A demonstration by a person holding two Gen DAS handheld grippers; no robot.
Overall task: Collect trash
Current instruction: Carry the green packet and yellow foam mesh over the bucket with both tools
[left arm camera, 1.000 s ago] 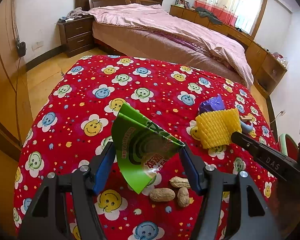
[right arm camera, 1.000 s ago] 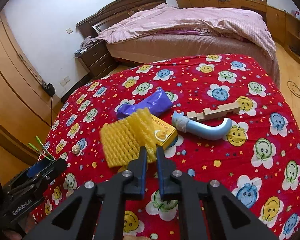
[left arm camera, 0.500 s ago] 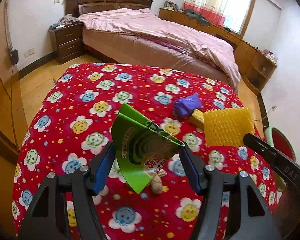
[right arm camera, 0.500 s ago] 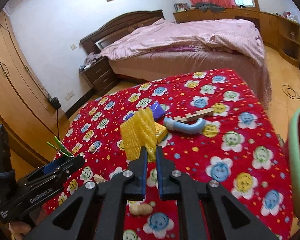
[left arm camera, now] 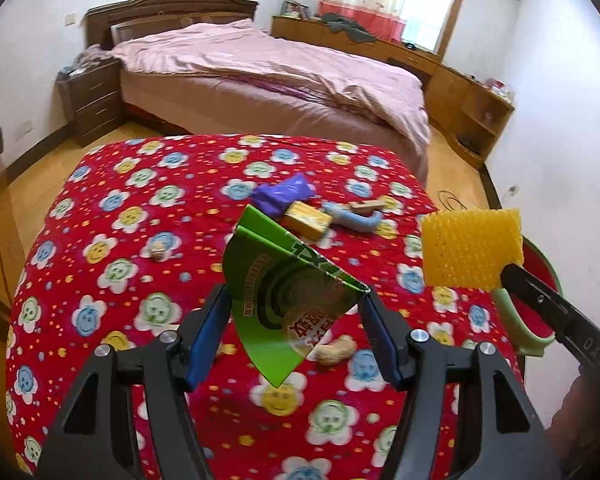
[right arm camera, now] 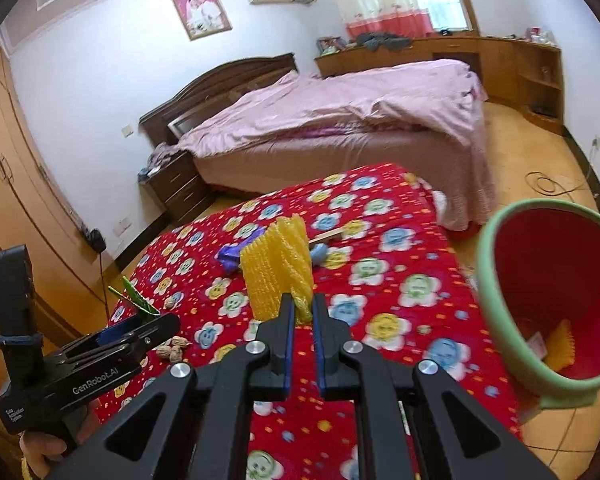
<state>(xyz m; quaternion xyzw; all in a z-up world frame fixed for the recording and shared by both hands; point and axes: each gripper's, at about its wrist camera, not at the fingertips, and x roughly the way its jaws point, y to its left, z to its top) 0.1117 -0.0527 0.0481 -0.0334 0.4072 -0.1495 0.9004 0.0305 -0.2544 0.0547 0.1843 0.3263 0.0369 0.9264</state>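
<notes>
Over the red worktop (left arm camera: 148, 240), the left tool (left arm camera: 294, 322) grips a green packet (left arm camera: 276, 296); the right tool (right arm camera: 302, 314) pinches yellow foam (right arm camera: 276, 268) beside the bin (right arm camera: 500, 320).

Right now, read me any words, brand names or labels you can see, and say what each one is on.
"GenRobot.AI": side of the left gripper, in the right wrist view.
"DAS": partial lettering on the right gripper, cut off.
Small white print low on the left gripper: too small.
Chinese print on the green wrapper: upside down, unreadable.

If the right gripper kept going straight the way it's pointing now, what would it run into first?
Probably the red tablecloth, around the purple wrapper and blue curved piece behind the yellow foam net held by the right gripper. Depth is unclear.
</notes>
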